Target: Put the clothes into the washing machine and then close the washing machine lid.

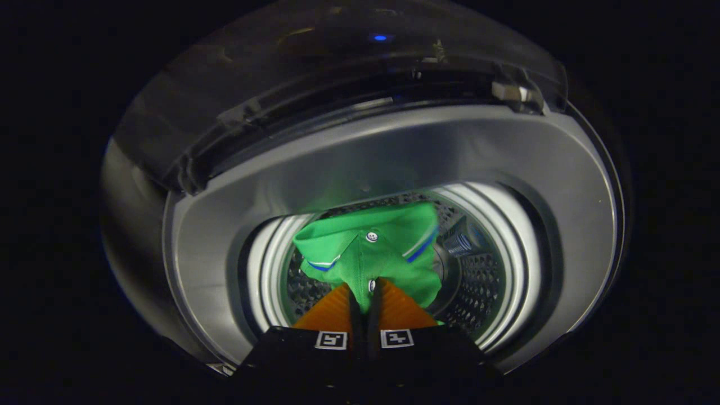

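The tongs (365,292) have two ribbed, wedge-shaped fingers (332,312) that narrow toward their tips, with a thin dark strip running along each inner edge. They grow out of a black, blocky body (365,357) that widens toward the camera. On the body, at the root of each finger, sits a small square marker (331,340) with a white border and a black-and-white block pattern inside.

Raised lid (337,84) leaves the drum mouth (506,270) open; green shirt (371,253) hangs inside.
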